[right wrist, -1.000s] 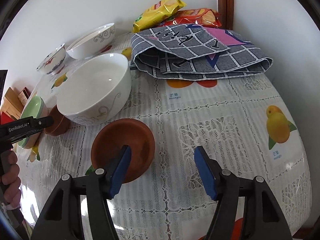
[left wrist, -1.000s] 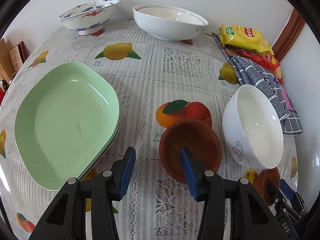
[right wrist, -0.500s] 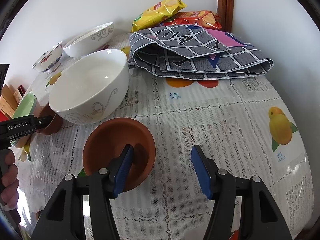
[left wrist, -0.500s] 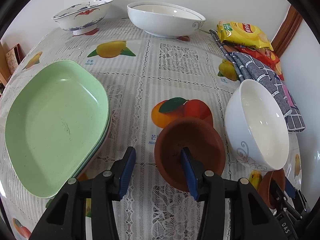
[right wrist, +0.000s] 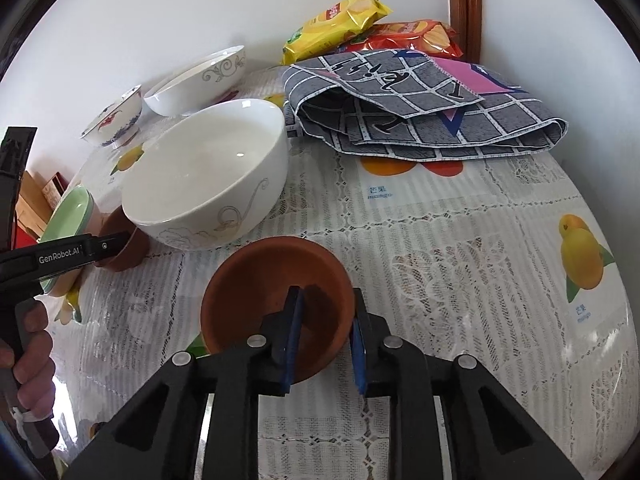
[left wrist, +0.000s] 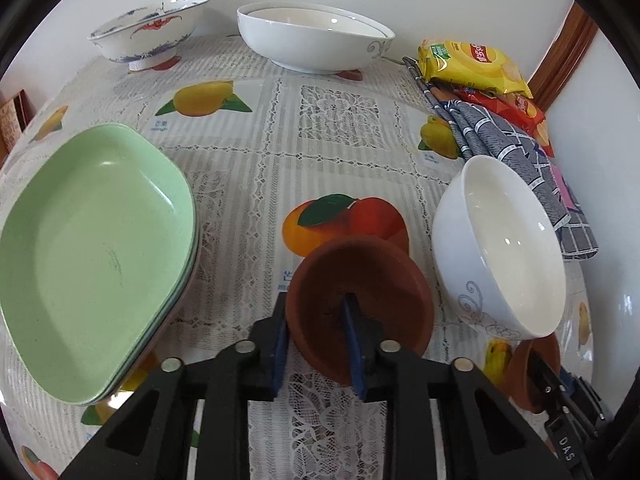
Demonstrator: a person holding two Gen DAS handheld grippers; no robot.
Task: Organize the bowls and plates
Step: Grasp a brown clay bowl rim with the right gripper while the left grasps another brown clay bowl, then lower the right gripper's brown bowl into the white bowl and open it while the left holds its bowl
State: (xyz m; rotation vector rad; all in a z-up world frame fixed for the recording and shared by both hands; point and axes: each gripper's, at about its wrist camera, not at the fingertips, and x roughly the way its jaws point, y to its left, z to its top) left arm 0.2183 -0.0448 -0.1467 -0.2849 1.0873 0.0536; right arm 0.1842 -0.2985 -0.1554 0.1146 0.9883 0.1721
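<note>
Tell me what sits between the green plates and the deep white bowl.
In the left wrist view, the brown saucer held by the left gripper sits between the green plates and deep white bowl.

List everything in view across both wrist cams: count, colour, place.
small terracotta-brown bowls: 2, one in left hand-held gripper, one in right
deep white ceramic bowl: 1, between the brown bowls
stacked green plates: at least 2, table's left
wide white bowls: 2 nested, far edge
blue-and-red patterned bowl: 1, far left
snack bags: 2, yellow and red, far right
grey checked cloth: 1, folded, beside the bags
fruit-print tablecloth: 1
left hand-held gripper: shut on bowl rim
right hand-held gripper: shut on bowl rim
</note>
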